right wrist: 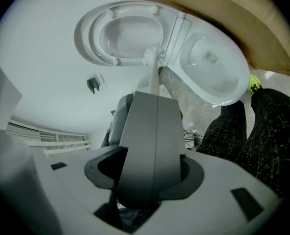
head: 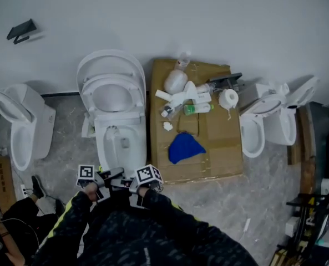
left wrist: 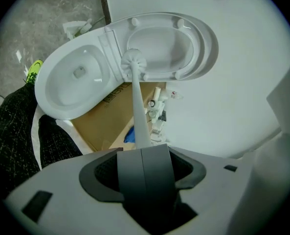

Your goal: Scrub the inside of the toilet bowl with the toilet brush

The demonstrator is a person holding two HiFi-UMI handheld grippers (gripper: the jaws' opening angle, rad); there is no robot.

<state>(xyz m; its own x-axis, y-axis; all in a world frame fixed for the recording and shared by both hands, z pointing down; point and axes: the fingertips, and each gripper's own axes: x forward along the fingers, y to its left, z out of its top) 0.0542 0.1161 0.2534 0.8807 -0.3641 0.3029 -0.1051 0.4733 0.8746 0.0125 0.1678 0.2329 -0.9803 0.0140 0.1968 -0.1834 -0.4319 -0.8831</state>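
Note:
A white toilet (head: 117,127) stands in front of me, seat and lid (head: 111,71) raised against the wall, bowl (head: 121,144) open. In the left gripper view the white toilet brush (left wrist: 136,97) runs straight out of my left gripper (left wrist: 142,150), whose jaws are shut on its handle. Its head (left wrist: 133,60) hangs in front of the seat hinge, above the bowl (left wrist: 76,80). My right gripper (right wrist: 156,98) is shut too, and the brush handle (right wrist: 153,80) comes out at its tip, toward the bowl (right wrist: 213,67). Both grippers (head: 100,179) (head: 140,182) sit close together at the bowl's near end.
Flattened cardboard (head: 219,148) lies right of the toilet with a blue cloth (head: 185,147), bottles (head: 183,96) and a paper roll (head: 228,98) on it. Another toilet (head: 20,126) stands at the left, two more (head: 264,123) at the right. My legs and a shoe (right wrist: 254,84) are below the bowl.

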